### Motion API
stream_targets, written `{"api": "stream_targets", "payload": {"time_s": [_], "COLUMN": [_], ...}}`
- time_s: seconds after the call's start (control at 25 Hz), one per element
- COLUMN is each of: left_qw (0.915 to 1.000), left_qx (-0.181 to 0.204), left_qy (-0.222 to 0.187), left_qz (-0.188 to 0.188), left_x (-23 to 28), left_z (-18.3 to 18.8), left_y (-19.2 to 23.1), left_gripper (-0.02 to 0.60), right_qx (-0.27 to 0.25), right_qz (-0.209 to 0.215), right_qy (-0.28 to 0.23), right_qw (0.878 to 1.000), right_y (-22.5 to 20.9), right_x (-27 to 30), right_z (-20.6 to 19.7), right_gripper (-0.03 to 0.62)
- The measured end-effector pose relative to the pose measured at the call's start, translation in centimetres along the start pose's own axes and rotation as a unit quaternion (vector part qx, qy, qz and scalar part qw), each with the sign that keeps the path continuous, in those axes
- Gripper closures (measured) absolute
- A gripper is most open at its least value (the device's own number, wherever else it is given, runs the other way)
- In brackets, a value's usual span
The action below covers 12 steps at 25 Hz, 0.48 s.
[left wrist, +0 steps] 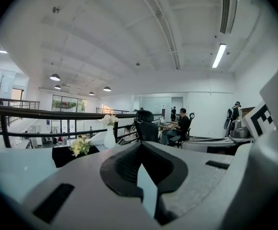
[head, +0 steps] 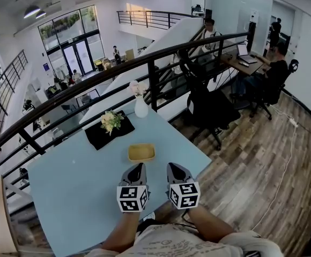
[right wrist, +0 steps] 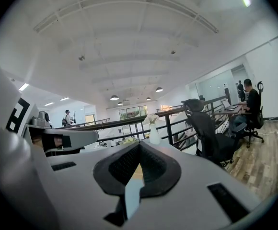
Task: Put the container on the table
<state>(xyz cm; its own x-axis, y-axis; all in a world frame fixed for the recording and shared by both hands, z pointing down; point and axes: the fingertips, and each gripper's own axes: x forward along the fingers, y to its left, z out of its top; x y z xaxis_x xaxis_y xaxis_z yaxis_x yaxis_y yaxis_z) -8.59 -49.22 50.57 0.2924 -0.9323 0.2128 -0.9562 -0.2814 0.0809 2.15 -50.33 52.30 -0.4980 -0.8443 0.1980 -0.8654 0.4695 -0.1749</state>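
Note:
The container, a shallow tan tray, lies flat on the light blue table, a little in from its near edge. My left gripper hovers just short of the tray's near left side, shut and empty. Beside it my right gripper is likewise shut with nothing in it, just short of the tray's near right corner. Neither touches the tray. In the left gripper view the left gripper shows its jaws closed together, as does the right gripper in the right gripper view; the jaws hide the tray in both.
A white vase of flowers stands at the table's far edge by the black railing. A black cloth with a small bouquet lies left of it. A black office chair stands off the table's right side; people sit at a desk beyond.

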Motion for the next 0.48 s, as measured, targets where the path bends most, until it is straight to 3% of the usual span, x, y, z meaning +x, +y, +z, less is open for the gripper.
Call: {"api": "stream_targets", "payload": {"time_s": [0.48], "left_qw": [1.0000], "left_qx": [0.003], "left_qy": [0.006], "left_qz": [0.001], "left_x": [-0.27], "left_z": [-0.34], "left_y": [0.54], "left_gripper": [0.577], "right_qx": [0.009], "right_qz": [-0.001], "right_qy": [0.005], "right_qw": [1.000], "right_y": [0.12], "right_x": [0.20], "right_z": [-0.28], "right_gripper": [0.592]}}
